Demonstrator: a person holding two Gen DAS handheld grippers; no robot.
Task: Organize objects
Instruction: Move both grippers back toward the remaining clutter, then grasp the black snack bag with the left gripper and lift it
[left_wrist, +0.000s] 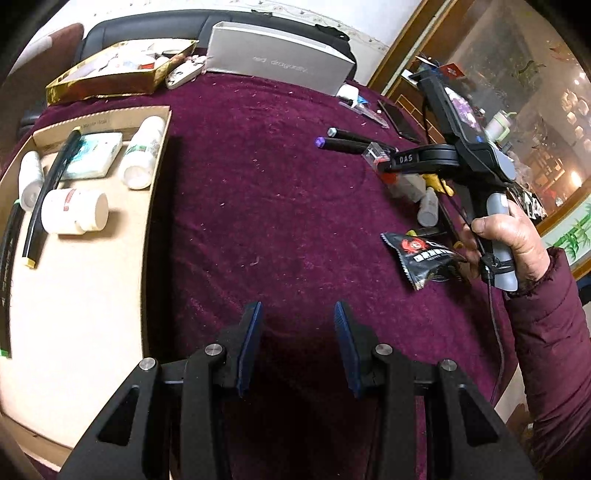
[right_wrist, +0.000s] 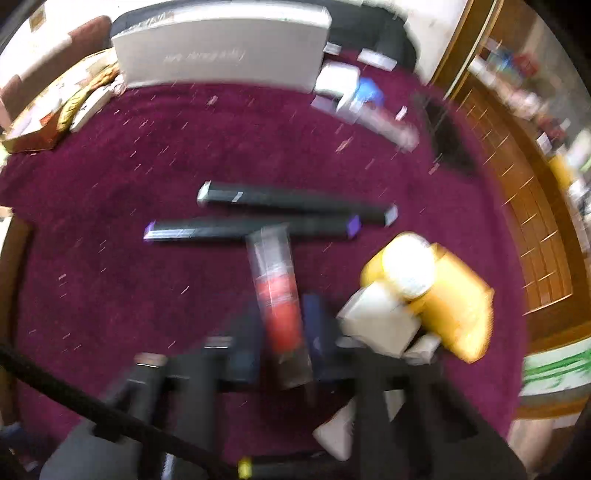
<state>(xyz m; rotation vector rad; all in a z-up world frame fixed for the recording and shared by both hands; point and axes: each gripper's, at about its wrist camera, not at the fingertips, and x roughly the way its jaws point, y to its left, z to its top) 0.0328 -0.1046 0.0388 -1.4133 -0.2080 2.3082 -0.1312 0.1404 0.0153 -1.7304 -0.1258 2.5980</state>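
Note:
My left gripper (left_wrist: 298, 314) is open and empty, low over the maroon cloth (left_wrist: 258, 206), right of the cardboard tray (left_wrist: 147, 221). The tray holds white bottles (left_wrist: 74, 210), a pale box (left_wrist: 94, 155) and black tubes (left_wrist: 51, 195). My right gripper (right_wrist: 284, 314) is shut on a clear case with a red insert (right_wrist: 277, 291), lifted above the cloth; it also shows in the left wrist view (left_wrist: 376, 157). Two black markers (right_wrist: 273, 214) lie just beyond it. A yellow item with a white bottle (right_wrist: 410, 269) sits to its right. The right wrist view is blurred.
A grey box (left_wrist: 280, 62) and a gold tray of clutter (left_wrist: 118, 70) stand at the back. A black snack packet (left_wrist: 424, 254), a small white bottle (left_wrist: 428, 206) and a phone (left_wrist: 399, 120) lie at the right. A wooden cabinet (right_wrist: 517, 221) borders the right side.

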